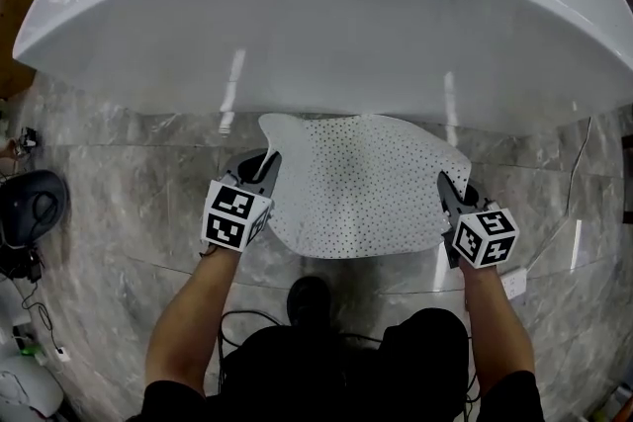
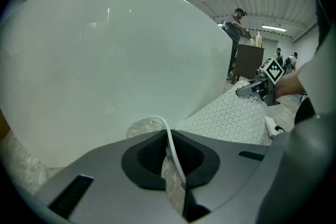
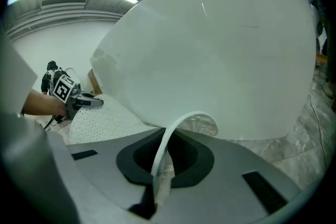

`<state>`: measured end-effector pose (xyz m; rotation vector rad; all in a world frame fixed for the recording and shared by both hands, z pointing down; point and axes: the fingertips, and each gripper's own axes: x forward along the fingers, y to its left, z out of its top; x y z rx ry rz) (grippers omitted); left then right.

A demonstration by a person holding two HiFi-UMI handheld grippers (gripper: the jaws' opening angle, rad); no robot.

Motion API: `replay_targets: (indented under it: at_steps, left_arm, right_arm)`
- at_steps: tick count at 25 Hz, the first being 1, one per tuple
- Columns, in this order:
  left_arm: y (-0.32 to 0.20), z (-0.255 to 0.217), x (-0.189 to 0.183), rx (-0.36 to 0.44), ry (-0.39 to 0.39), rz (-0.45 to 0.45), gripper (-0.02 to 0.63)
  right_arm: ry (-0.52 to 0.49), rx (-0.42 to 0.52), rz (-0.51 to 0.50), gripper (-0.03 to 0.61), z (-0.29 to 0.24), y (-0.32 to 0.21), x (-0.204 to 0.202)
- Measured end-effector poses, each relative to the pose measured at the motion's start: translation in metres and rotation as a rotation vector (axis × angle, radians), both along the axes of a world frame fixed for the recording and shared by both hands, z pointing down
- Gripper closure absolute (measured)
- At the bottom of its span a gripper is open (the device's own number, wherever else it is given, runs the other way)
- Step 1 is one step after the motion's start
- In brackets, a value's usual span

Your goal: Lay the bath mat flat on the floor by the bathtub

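A white bath mat [image 1: 366,183] dotted with small holes hangs spread between my two grippers, just in front of the white bathtub [image 1: 316,25] and over the grey marble floor [image 1: 129,183]. My left gripper [image 1: 268,165] is shut on the mat's left edge; in the left gripper view that edge [image 2: 173,149] runs pinched between the dark pads. My right gripper [image 1: 445,185] is shut on the right edge, which curls up out of the jaws [image 3: 160,162] in the right gripper view. The mat's far edge reaches toward the tub's base. Each gripper view shows the tub's wall [image 2: 105,60] [image 3: 220,60] close ahead.
A black helmet-like object [image 1: 30,208] and cables [image 1: 40,311] lie on the floor at left. A white plug block [image 1: 512,284] sits at right, near a thin cord. The person's dark shoe [image 1: 309,296] is below the mat. A brown box [image 1: 12,35] stands beside the tub's left end.
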<state>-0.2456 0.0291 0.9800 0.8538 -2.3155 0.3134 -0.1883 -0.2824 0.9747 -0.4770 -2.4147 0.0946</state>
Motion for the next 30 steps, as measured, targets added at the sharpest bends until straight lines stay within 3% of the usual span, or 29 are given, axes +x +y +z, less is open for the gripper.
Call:
replay_targets:
  at_steps: [4,12,16,18,22,24,26,30]
  left_arm:
    - [0.009,0.006,-0.007,-0.006,0.002,-0.033,0.594]
    - [0.031,0.007,-0.018,-0.053,-0.031,-0.058,0.594]
    - [0.045,0.02,-0.017,-0.068,-0.004,-0.092,0.594]
    - [0.052,0.029,-0.012,-0.065,0.016,-0.113,0.594]
    - [0.071,0.052,0.004,-0.12,0.063,-0.116,0.594]
    - [0.08,0.066,0.012,-0.163,0.086,-0.113,0.592]
    - [0.084,0.081,0.02,-0.192,0.11,-0.113,0.591]
    - [0.087,0.108,0.031,-0.262,0.145,-0.082,0.589]
  right_arm:
    - [0.046,-0.014,-0.006,0.557,0.02,-0.005,0.014]
    - [0.254,-0.049,-0.04,0.544,0.092,-0.007,0.065]
    - [0.328,-0.075,0.017,0.518,0.118,-0.024,0.074]
    - [0.351,-0.142,0.095,0.5,0.126,-0.037,0.073]
    - [0.328,-0.393,0.313,0.488,0.134,-0.063,0.059]
    - [0.332,-0.439,0.35,0.488,0.142,-0.069,0.05]
    - [0.366,-0.376,0.318,0.488,0.156,-0.069,0.048]
    - [0.444,-0.13,0.249,0.451,0.192,-0.064,0.059]
